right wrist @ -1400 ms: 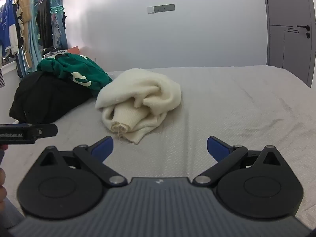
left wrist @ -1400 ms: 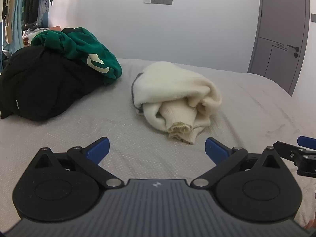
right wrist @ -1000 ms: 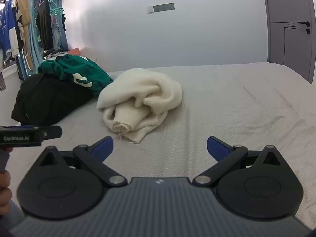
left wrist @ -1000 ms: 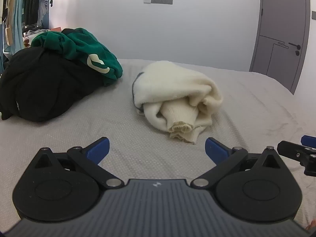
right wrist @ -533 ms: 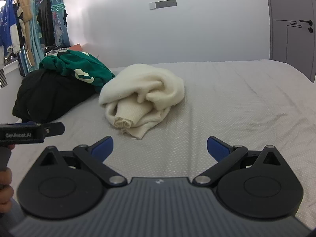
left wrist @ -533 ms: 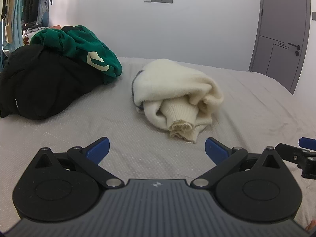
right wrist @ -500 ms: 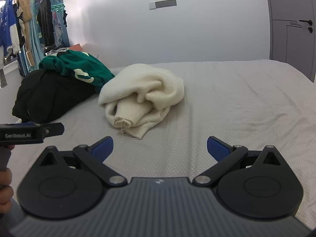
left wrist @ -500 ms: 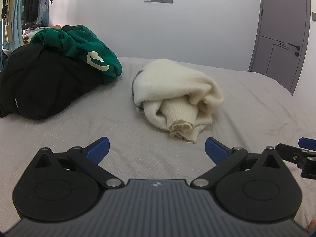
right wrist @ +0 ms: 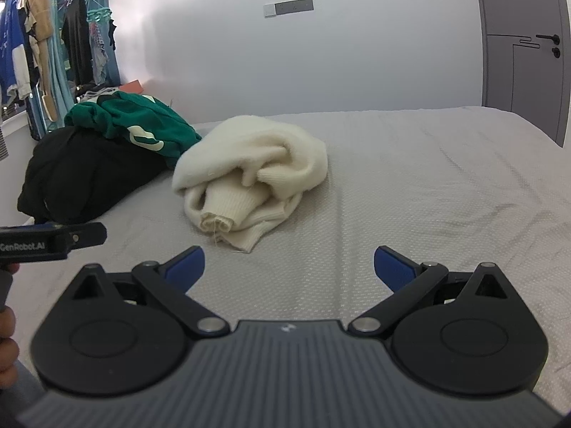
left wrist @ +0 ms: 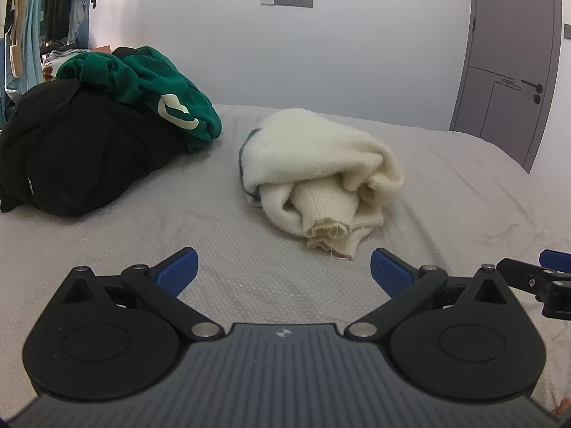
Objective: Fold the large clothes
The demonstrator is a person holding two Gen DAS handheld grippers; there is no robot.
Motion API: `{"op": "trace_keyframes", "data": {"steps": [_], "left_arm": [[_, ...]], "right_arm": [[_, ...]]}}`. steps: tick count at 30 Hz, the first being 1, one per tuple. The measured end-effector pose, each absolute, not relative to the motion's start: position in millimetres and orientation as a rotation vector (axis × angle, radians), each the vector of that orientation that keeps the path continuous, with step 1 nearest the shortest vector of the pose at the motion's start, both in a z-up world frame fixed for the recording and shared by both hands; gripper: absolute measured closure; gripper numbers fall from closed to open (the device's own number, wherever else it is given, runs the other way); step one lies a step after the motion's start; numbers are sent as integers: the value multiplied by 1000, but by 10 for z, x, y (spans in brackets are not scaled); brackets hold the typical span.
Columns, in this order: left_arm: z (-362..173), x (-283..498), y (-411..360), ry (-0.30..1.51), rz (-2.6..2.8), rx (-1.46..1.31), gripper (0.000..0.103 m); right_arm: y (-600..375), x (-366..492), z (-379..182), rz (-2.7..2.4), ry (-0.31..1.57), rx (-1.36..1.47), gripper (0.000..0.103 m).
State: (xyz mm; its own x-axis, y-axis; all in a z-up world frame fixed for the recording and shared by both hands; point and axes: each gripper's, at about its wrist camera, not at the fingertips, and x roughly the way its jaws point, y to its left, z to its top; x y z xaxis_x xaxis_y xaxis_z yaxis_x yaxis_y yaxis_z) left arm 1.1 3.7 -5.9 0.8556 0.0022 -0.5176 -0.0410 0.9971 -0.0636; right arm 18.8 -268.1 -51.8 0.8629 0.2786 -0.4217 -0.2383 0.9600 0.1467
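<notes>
Cream knit sweater (left wrist: 317,174) lies bunched on the bed (left wrist: 464,192), cuff nearest; at one o'clock from the left gripper (left wrist: 282,267), eleven from the right gripper (right wrist: 289,265); both wide open, empty.

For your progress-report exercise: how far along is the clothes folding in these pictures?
Nothing looks folded yet. The crumpled cream knit sweater lies bunched on the grey bed cover; the green sweatshirt sits heaped on the black garment. Left gripper and right gripper hold nothing, jaws open. All folding remains.
</notes>
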Motion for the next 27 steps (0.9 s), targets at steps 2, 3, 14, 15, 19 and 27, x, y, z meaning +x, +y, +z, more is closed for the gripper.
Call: {"op": "trace_keyframes", "data": {"steps": [2, 3, 14, 15, 19, 27], "left_arm": [[-66, 16, 28, 546, 22, -70, 0], [-71, 17, 24, 547, 24, -66, 0], [-67, 25, 14, 547, 25, -67, 0], [-69, 25, 14, 546, 25, -68, 0], [-81, 30, 8, 546, 24, -68, 0], [-82, 31, 10, 547, 23, -70, 0]], "right_arm": [[-2686, 196, -516, 270, 458, 92, 0], [-2688, 198, -517, 268, 459, 93, 0], [-2674, 199, -528, 268, 464, 89, 0], [-2674, 199, -529, 268, 464, 89, 0], [-2668, 208, -536, 269, 466, 88, 0], [-2668, 202, -541, 268, 465, 84, 0]]}}
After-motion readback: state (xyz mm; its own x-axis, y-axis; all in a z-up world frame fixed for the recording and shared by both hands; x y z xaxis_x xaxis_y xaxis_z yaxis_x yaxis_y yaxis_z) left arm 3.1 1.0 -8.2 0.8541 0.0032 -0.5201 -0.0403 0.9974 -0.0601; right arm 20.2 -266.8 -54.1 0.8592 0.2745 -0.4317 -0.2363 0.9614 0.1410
